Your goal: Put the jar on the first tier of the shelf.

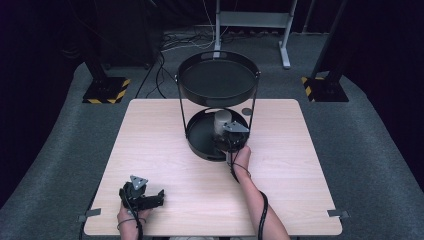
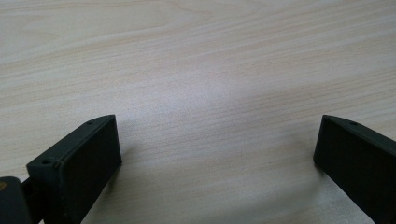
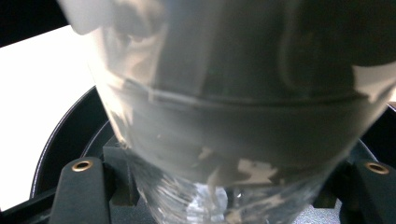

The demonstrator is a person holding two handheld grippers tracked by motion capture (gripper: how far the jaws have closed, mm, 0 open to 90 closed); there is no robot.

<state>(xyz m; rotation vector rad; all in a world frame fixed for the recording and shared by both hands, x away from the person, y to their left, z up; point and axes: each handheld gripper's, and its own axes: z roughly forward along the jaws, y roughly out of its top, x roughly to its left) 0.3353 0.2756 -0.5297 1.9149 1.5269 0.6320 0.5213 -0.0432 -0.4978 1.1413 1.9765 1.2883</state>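
**Cup held on lower tray of two-tier stand**

Cup (image 1: 222, 121), pale and translucent, stood upright on lower tray (image 1: 197, 142) of black two-tier stand (image 1: 218, 80), toward that tray's right side. Was clamped between jaws of right gripper (image 1: 226, 136), reaching in from near edge of tray under upper tier. Seen close in right gripper view as clear plastic cup (image 3: 233, 116), ribbed toward its narrow end, pressed from both sides by black jaws with brass screws; dark curved rim of lower tray (image 3: 60, 140) behind it, bright table beyond.

Left gripper (image 1: 150, 197) rested low over light wooden table (image 1: 150, 130) near its front-left corner, well apart from stand, held in left hand (image 1: 131, 215). Jaws spread wide in left gripper view, nothing between them but bare wood grain (image 2: 210, 93).

Upper tray sat level on thin uprights, dark inside. Small dark disc (image 1: 247, 111) lay on table just beside stand's right upright. Right hand (image 1: 242, 156) came over tray's near rim, cable trailing along forearm.
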